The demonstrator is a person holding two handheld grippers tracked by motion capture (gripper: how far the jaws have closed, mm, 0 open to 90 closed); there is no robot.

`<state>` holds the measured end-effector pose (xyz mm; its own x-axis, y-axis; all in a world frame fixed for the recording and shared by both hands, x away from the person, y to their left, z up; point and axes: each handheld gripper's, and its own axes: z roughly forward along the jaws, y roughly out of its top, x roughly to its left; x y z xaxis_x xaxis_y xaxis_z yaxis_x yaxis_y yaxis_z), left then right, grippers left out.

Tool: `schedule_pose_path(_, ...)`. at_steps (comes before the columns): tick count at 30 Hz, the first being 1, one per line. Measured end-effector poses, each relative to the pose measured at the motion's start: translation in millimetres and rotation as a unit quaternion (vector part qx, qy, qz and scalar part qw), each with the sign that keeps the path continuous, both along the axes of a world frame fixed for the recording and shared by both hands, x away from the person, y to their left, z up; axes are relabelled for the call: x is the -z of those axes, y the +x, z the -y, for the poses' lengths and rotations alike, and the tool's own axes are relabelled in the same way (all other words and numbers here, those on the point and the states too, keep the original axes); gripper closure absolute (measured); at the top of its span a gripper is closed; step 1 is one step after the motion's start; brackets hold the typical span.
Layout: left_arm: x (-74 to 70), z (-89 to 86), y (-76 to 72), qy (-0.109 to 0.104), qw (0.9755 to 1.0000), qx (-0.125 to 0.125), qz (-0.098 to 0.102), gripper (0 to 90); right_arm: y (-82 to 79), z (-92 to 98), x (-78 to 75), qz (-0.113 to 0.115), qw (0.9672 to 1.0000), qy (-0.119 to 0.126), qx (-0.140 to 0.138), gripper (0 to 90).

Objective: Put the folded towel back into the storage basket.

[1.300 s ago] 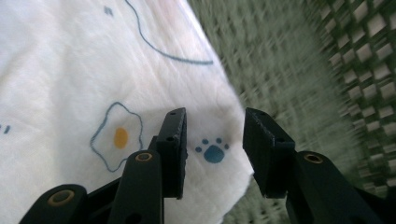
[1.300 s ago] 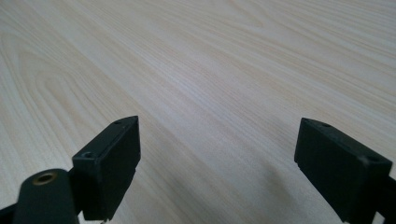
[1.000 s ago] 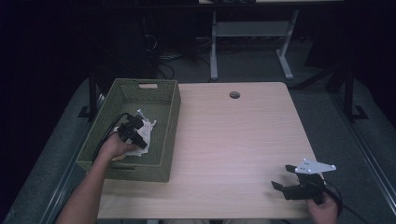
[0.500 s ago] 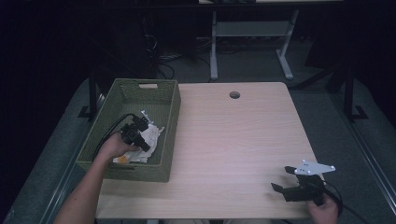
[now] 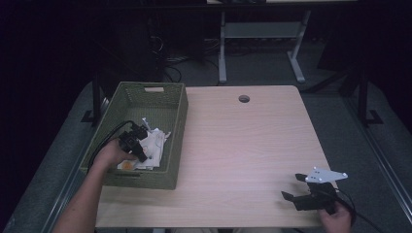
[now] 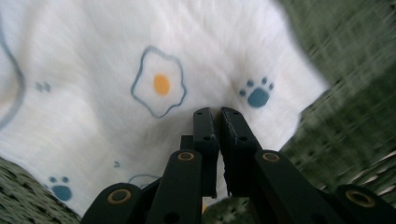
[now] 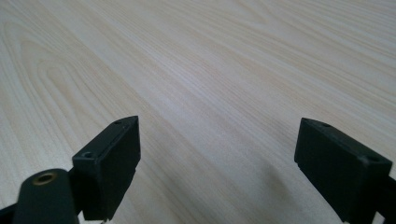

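The white cloth (image 5: 151,145), printed with fried-egg and blue paw motifs (image 6: 161,84), lies inside the green woven basket (image 5: 177,121) at the left side of the table (image 5: 243,145). In the high view the cloth is partly covered by the left gripper (image 5: 141,154) and the person's left hand (image 5: 112,154); its full outline cannot be made out, and its near edge is hidden behind the basket's near wall.

Left gripper: in the left gripper view (image 6: 219,114) the jaws stand almost together, with only a thin slit between them, tips against the cloth. Whether a fold of cloth is pinched in the slit cannot be told.

Right gripper (image 5: 296,187): located at the near right corner of the table, held by the right hand (image 5: 335,218), which is cut off by the bottom edge of the high view. In the right gripper view (image 7: 217,149) the jaws are spread wide with nothing between them, above bare wood.

Surface: light wood-grain tabletop with a round cable hole (image 5: 244,98) near the far edge. The basket has a handle slot (image 5: 154,89) in its far wall.

Room: dark. A white frame with legs (image 5: 262,34) and loose cables (image 5: 184,58) stand on the grey floor beyond the table; other detail is lost in shadow.
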<state>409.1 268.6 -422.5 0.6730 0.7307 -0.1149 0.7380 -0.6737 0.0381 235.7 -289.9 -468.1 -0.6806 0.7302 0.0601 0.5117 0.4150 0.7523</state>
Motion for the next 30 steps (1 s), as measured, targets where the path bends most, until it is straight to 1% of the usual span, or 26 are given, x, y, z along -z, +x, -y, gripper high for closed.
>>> schedule_pose_path(2, -1.9, -0.3, 0.0, -0.002, 1.0, 0.003, -0.001, 81.3, -1.0, 0.5, -0.5, 0.002, 1.0, 0.003, 0.002, 14.0)
schedule_pose_path(4, -5.5, -2.4, -0.4, -0.003, 1.0, -0.002, 0.006, 76.8, -2.0, 1.2, -1.1, 0.003, 1.0, 0.006, 0.005, 14.0)
schedule_pose_path(5, -7.5, -4.2, -0.7, -0.005, 0.9999, -0.007, 0.013, 75.9, -2.1, 1.6, -1.3, 0.002, 1.0, 0.006, 0.006, 14.0)
schedule_pose_path(8, -14.6, -11.8, -1.4, -0.028, 0.9984, -0.031, 0.037, 75.8, -1.4, 2.2, -0.5, 0.003, 1.0, 0.007, 0.005, 14.1)
schedule_pose_path(10, -17.8, -16.3, -1.9, -0.036, 0.9972, -0.043, 0.048, 74.3, -1.4, 1.1, -0.7, 0.002, 1.0, 0.006, 0.004, 14.0)
schedule_pose_path(11, -19.3, -18.4, -2.0, -0.041, 0.9969, -0.045, 0.05, 74.3, -1.1, 0.8, -0.7, 0.004, 1.0, 0.006, 0.003, 14.0)
schedule_pose_path(12, -19.3, -18.4, -2.0, -0.041, 0.9969, -0.045, 0.05, 73.7, -0.6, 0.5, -0.7, 0.003, 1.0, 0.005, 0.002, 14.0)
schedule_pose_path(14, -21.9, -21.0, -2.9, -0.058, 0.9954, -0.053, 0.055, 72.7, -0.3, 0.0, -0.9, 0.002, 1.0, 0.005, 0.002, 14.0)
schedule_pose_path(15, -23.0, -21.1, -4.0, -0.071, 0.9948, -0.053, 0.049, 68.7, 0.4, -0.8, -0.8, 0.004, 1.0, 0.004, 0.0, 14.0)
schedule_pose_path(16, -23.0, -21.1, -4.0, -0.071, 0.9948, -0.053, 0.049, 67.3, 0.4, -0.8, -0.8, 0.004, 1.0, 0.004, 0.0, 14.0)
schedule_pose_path(17, -24.2, -19.2, -6.2, -0.074, 0.9949, -0.046, 0.051, 66.6, 1.7, -1.3, -0.2, 0.003, 1.0, 0.001, -0.002, 14.1)
schedule_pose_path(19, -25.5, -18.5, -6.8, -0.074, 0.9948, -0.044, 0.055, 64.7, 2.0, -1.8, -0.1, 0.002, 1.0, 0.0, -0.002, 14.0)
schedule_pose_path(20, -28.9, -17.3, -9.0, -0.085, 0.9934, -0.045, 0.063, 63.9, 2.0, -1.9, -0.4, 0.002, 1.0, 0.001, -0.002, 14.0)
schedule_pose_path(23, -31.6, -16.5, -10.2, -0.086, 0.9934, -0.04, 0.065, 60.8, 2.5, -2.6, -0.8, 0.0, 1.0, 0.003, 0.0, 14.0)
schedule_pose_path(24, -33.3, -15.7, -11.9, -0.088, 0.9928, -0.041, 0.07, 60.8, 2.5, -2.6, -0.8, 0.0, 1.0, 0.003, 0.0, 14.0)
schedule_pose_path(25, -37.1, -14.7, -15.5, -0.095, 0.9913, -0.042, 0.08, 57.9, 2.3, -3.7, -0.4, 0.001, 1.0, 0.003, 0.0, 14.0)
schedule_pose_path(26, -37.1, -14.7, -15.5, -0.095, 0.9913, -0.042, 0.08, 56.7, 2.3, -3.7, -0.4, 0.001, 1.0, 0.003, 0.0, 14.0)
schedule_pose_path(27, -39.1, -14.5, -17.7, -0.1, 0.9904, -0.042, 0.086, 55.6, 2.0, -5.5, -0.1, 0.001, 1.0, 0.002, -0.001, 14.0)
schedule_pose_path(28, -40.9, -14.4, -19.9, -0.104, 0.9893, -0.044, 0.092, 55.6, 2.0, -5.5, -0.1, 0.001, 1.0, 0.002, -0.001, 14.0)
schedule_pose_path(29, -43.8, -14.2, -23.4, -0.108, 0.9877, -0.045, 0.104, 54.4, 1.7, -6.7, 0.3, -0.001, 1.0, 0.0, -0.003, 14.0)
schedule_pose_path(30, -43.8, -14.2, -23.4, -0.108, 0.9877, -0.045, 0.104, 53.8, 1.7, -6.7, 0.3, -0.001, 1.0, 0.0, -0.003, 14.0)
